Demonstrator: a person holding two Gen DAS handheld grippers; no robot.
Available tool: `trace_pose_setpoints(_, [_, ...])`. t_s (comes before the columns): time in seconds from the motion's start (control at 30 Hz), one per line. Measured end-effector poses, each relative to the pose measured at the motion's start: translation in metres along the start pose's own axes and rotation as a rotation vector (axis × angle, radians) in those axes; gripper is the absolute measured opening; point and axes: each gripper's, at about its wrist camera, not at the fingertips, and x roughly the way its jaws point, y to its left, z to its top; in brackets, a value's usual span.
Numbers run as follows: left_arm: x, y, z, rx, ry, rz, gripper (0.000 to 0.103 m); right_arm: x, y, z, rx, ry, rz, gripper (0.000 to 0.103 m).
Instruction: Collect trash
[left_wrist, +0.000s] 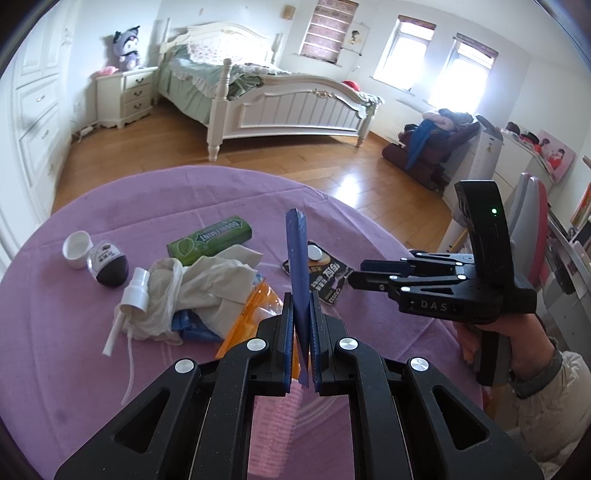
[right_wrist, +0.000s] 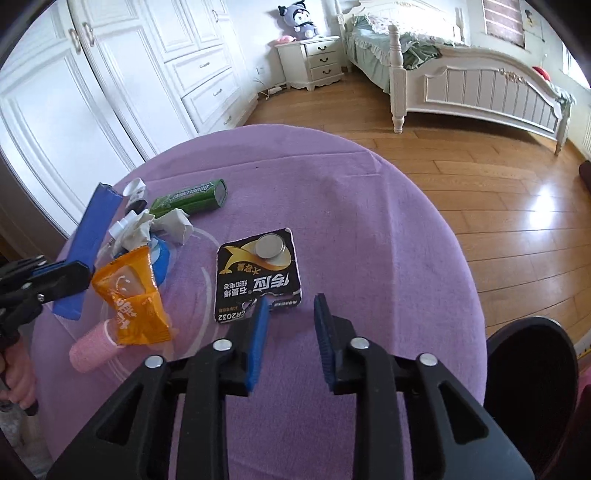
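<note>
My left gripper (left_wrist: 301, 299) is shut on a flat blue wrapper (left_wrist: 296, 266), which stands upright between its pads above the purple-clothed table (left_wrist: 92, 369). Seen from the right wrist, the same wrapper (right_wrist: 92, 236) sticks up at the far left. My right gripper (right_wrist: 290, 325) hovers open just in front of a black CR2032 battery card (right_wrist: 255, 273). Its left fingertip overlaps the card's near edge, and nothing sits between its pads. Further left lie an orange snack wrapper (right_wrist: 129, 295), crumpled white tissue (left_wrist: 199, 288) and a green Doublemint pack (left_wrist: 210, 240).
A white spray nozzle (left_wrist: 133, 295), a small dark bottle (left_wrist: 109, 264) and a white cap (left_wrist: 77, 249) lie at the table's left. A pink roll (right_wrist: 90, 354) rests near the orange wrapper. A dark round object (right_wrist: 532, 387) stands off the right edge. Wooden floor and a bed lie beyond.
</note>
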Motion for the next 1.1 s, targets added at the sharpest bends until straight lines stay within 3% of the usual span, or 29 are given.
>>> trace_pose_setpoints(0.07, [0.002,-0.002,0.002,0.003,-0.001,-0.005,0.009,0.000,0.007,-0.002,-0.023,0.023,0.018,0.047])
trace_pose_setpoints(0.13, [0.004,-0.002,0.003,-0.002,-0.003,-0.011,0.009,-0.001,0.007,-0.001,0.034,0.036,0.072,0.055])
trace_pose_setpoints(0.2, [0.007,-0.001,0.003,-0.007,-0.005,-0.016,0.009,0.003,0.006,0.003,0.094,0.037,0.133,0.055])
trace_pose_setpoints(0.37, [0.012,0.007,0.002,-0.010,0.013,-0.027,0.009,0.015,0.004,0.016,0.206,-0.004,0.188,0.052])
trace_pose_setpoints(0.47, [0.017,0.013,0.005,-0.019,0.024,-0.032,0.009,0.023,-0.008,0.023,0.293,-0.018,0.239,0.043])
trace_pose_setpoints(0.6, [0.010,0.025,0.008,-0.047,-0.010,-0.036,0.009,0.030,-0.008,0.035,0.317,-0.034,0.191,0.041])
trace_pose_setpoints(0.73, [-0.005,0.041,0.008,-0.069,-0.049,-0.020,0.009,0.036,0.025,0.045,0.176,-0.001,0.073,0.043])
trace_pose_setpoints(0.8, [-0.013,0.051,0.008,-0.086,-0.065,-0.005,0.009,0.036,0.038,0.053,0.122,-0.027,-0.009,0.043])
trace_pose_setpoints(0.87, [-0.020,0.061,0.007,-0.100,-0.079,0.015,0.009,0.033,0.050,0.061,0.105,-0.056,-0.006,0.044])
trace_pose_setpoints(0.93, [-0.026,0.071,0.004,-0.119,-0.087,0.025,0.009,0.036,0.062,0.070,0.073,-0.057,0.013,0.054])
trace_pose_setpoints(1.0, [-0.033,0.080,0.000,-0.132,-0.092,0.030,0.009,0.046,0.081,0.083,-0.063,-0.037,-0.001,0.055])
trace_pose_setpoints(1.1, [-0.046,0.092,-0.008,-0.143,-0.096,0.038,0.009,0.066,0.106,0.093,-0.327,0.068,-0.049,0.055])
